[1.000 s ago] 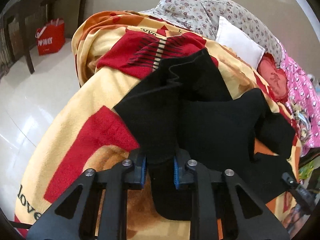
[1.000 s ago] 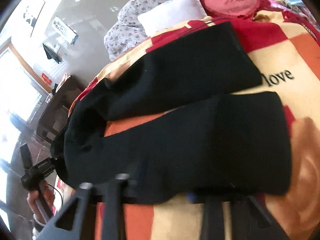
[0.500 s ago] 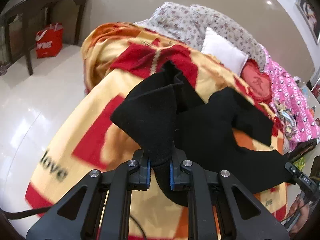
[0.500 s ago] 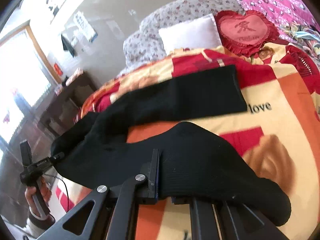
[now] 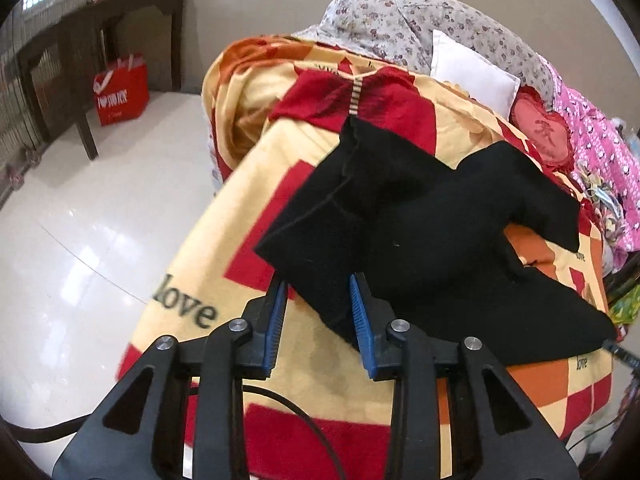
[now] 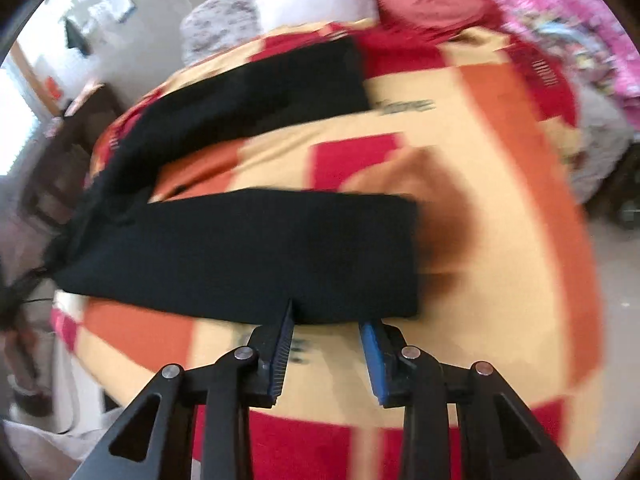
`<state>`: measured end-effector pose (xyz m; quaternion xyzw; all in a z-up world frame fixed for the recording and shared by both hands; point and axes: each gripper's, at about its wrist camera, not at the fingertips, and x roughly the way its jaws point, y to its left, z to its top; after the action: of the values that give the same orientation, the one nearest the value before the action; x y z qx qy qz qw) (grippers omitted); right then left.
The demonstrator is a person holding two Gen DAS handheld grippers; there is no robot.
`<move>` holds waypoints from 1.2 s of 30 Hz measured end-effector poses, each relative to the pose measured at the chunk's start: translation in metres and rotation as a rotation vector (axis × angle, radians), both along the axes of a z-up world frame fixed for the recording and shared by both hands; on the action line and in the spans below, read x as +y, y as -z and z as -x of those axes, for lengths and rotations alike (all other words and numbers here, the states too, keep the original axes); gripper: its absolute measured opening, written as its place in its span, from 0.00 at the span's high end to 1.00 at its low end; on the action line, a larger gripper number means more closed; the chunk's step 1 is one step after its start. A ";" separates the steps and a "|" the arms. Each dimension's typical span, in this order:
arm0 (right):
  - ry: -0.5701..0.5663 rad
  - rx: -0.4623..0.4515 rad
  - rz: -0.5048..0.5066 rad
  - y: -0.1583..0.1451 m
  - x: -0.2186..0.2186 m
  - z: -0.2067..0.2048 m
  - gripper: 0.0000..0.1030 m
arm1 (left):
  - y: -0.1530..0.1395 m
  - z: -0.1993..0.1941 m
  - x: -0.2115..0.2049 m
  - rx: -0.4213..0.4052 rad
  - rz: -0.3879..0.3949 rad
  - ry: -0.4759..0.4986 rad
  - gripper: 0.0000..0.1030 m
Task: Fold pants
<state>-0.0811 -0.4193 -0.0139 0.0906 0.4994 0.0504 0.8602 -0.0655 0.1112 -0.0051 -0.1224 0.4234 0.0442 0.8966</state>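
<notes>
Both claws have been opened since 0.5 s ago: left claw [image 5: 320, 312] w/ pants [image 5: 432, 248] fabric loose between, right claw [image 6: 328, 340] just off leg edge. Pants spread on bed blanket [image 6: 500, 240].

Each wrist camera looks forward between its tongs, close above the bed [image 5: 248, 216]. Left faces the pants [image 5: 432, 240] waist; right faces the legs. Both share the pillows [image 6: 312, 0] far off.

Black pants [image 5: 432, 240] spread on a bed

Both legs are laid apart in a V, joined at the waist end, with the fabric rumpled there.
</notes>
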 end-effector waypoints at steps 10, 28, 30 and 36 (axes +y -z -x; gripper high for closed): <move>0.152 -0.059 0.017 0.006 -0.028 -0.018 0.67 | -0.021 0.007 0.000 -0.052 -0.073 -0.018 0.69; -0.080 -0.110 -0.055 -0.010 0.064 -0.070 0.59 | 0.044 -0.055 -0.005 0.070 0.025 -0.026 0.49; -0.143 -0.127 -0.079 -0.016 0.087 -0.083 0.59 | 0.036 -0.054 -0.006 0.057 0.013 -0.026 0.49; -0.330 -0.150 -0.140 -0.028 0.163 -0.114 0.59 | 0.005 -0.052 -0.014 -0.038 -0.023 -0.011 0.49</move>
<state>0.0327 -0.2564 0.0144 0.0630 0.4371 0.2318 0.8667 -0.0131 0.0973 -0.0105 -0.1151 0.4052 0.0519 0.9055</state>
